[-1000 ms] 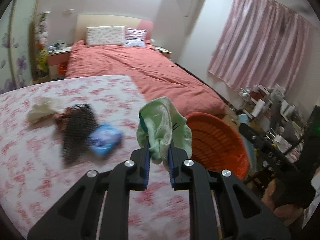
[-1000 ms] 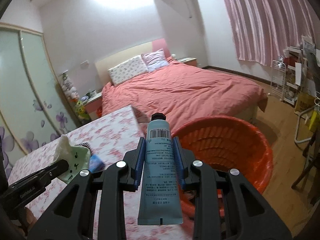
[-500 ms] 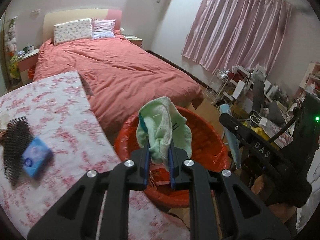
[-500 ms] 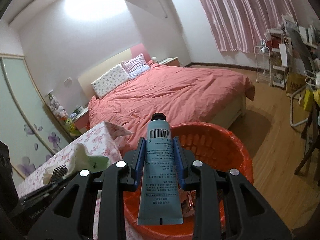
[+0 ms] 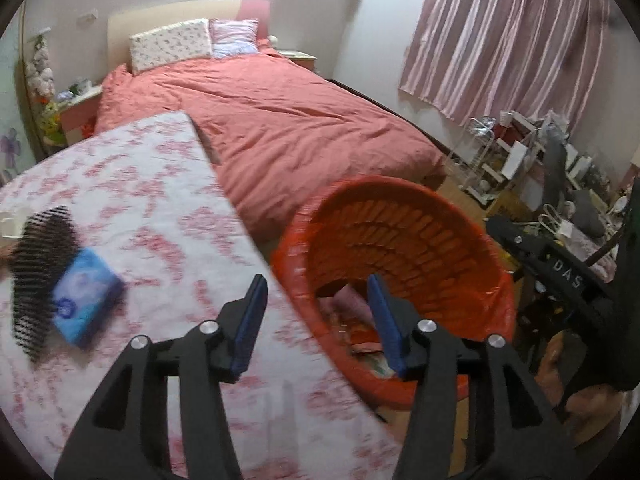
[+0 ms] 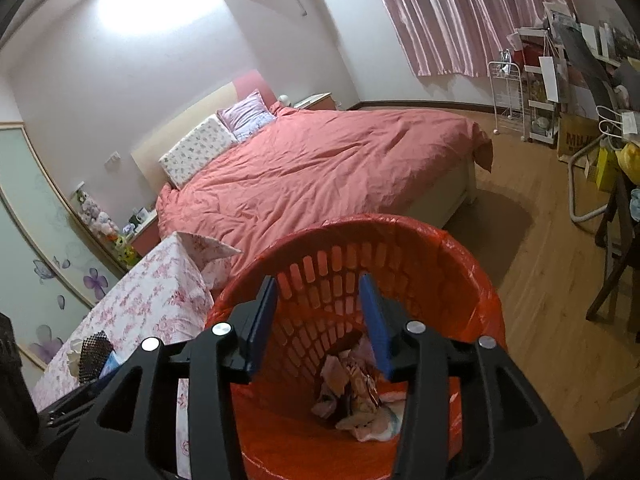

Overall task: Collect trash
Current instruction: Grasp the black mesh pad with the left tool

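Green cloth and tube gone from both tongs since earlier, left tongs point(image 5: 316, 300) and right tongs point(image 6: 318, 300) just opened, empty, over the orange bin point(image 6: 472, 276), trash point(image 6: 352, 392) inside, brush point(image 5: 36, 264) and blue pack point(image 5: 86, 296) on the surface point(image 5: 140, 184)

The orange basket point(image 6: 400, 264) is slotted plastic lined with a glossy, crinkled orange bag. The desk point(image 5: 152, 184) wears a matt floral cloth. Both tongs show matt black plastic arms, blue pads point(image 5: 252, 320) and shiny metal screws. The floor point(image 6: 560, 320) looks like smooth wood.
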`<state>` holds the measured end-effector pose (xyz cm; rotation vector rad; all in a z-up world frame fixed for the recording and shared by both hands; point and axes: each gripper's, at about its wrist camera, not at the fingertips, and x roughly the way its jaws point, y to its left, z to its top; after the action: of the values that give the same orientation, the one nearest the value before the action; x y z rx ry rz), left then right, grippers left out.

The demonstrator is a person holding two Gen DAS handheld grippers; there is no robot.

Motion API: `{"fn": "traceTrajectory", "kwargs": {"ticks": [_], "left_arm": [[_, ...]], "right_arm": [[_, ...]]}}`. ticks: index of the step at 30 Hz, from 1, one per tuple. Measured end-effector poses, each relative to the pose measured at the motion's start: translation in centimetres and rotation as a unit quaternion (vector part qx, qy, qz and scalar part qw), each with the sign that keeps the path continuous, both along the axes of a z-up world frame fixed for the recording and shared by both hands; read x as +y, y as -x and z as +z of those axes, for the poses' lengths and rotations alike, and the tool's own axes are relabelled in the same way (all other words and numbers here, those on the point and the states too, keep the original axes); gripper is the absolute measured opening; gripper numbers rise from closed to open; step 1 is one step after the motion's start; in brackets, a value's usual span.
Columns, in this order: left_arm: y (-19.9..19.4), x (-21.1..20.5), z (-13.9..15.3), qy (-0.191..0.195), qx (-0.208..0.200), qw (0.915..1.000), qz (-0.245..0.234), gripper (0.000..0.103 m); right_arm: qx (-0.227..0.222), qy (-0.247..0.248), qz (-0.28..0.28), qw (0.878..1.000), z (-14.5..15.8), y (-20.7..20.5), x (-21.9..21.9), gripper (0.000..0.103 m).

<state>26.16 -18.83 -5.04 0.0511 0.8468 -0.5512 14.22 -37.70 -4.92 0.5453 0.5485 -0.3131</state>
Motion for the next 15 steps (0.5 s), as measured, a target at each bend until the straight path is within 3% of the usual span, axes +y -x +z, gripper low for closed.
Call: {"fn": "traceTrajectory", "kwargs": {"ticks": [7,15], "left_arm": [[0.8,4.9,0.4,-0.035,-0.035,0.9978,0.044,0.063],[-0.4,13.1,-0.1,-0.050,-0.028,0.9900,0.129,0.065]], "right_arm": [[0.012,0.017,0.028,0.999,0.8,-0.6,2.7,0.044],[0.029,0.039,0.086,0.995,1.2,-1.6,7.6,0.044]]}}
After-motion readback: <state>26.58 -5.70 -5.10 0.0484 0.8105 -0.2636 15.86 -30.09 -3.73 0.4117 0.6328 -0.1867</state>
